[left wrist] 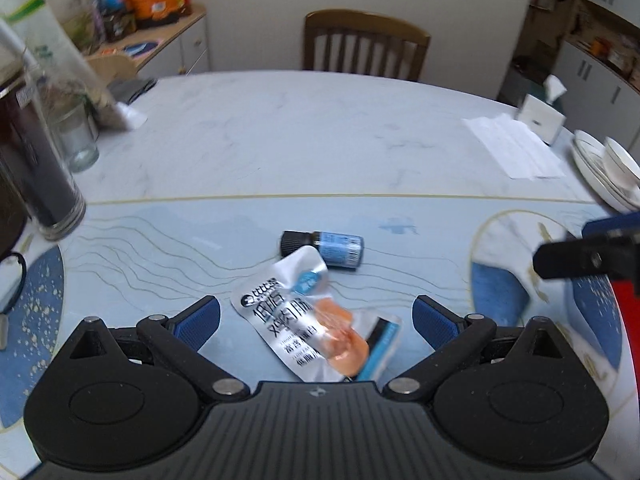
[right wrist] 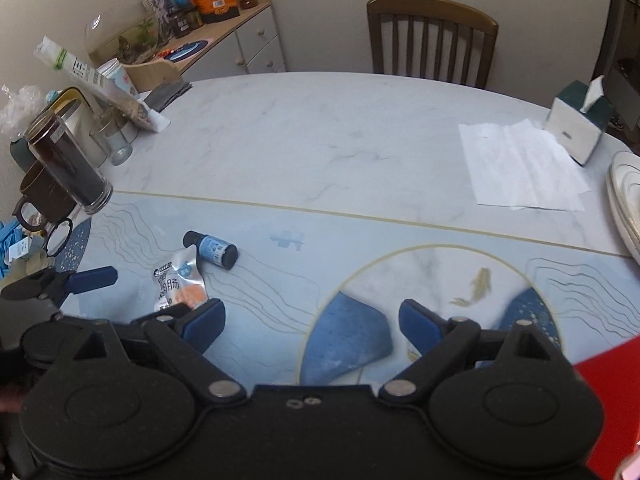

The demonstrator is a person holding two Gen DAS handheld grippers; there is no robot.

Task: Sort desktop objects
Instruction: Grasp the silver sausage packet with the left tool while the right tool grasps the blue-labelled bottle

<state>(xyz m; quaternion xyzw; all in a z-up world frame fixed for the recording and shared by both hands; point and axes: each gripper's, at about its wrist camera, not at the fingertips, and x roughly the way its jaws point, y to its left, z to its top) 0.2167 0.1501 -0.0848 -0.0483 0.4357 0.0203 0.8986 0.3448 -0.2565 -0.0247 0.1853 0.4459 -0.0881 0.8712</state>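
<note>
A silver snack pouch with an orange picture [left wrist: 304,316] lies on the blue patterned mat [left wrist: 180,240], between the open fingers of my left gripper [left wrist: 316,320]. A small dark bottle with a blue label [left wrist: 326,246] lies on its side just beyond the pouch. In the right wrist view the pouch [right wrist: 178,280] and bottle [right wrist: 212,249] lie to the left. My right gripper [right wrist: 312,322] is open and empty above the mat's round blue-and-white design. The left gripper's finger [right wrist: 94,277] shows at the left edge.
A tall dark glass jar [right wrist: 68,160], a brown mug [right wrist: 40,194] and a small glass [right wrist: 114,142] stand at the table's left. A tissue box [right wrist: 580,122], white paper [right wrist: 520,168] and stacked plates [right wrist: 624,196] are at the right. A red object [right wrist: 616,400] sits bottom right. A chair [right wrist: 432,36] stands behind.
</note>
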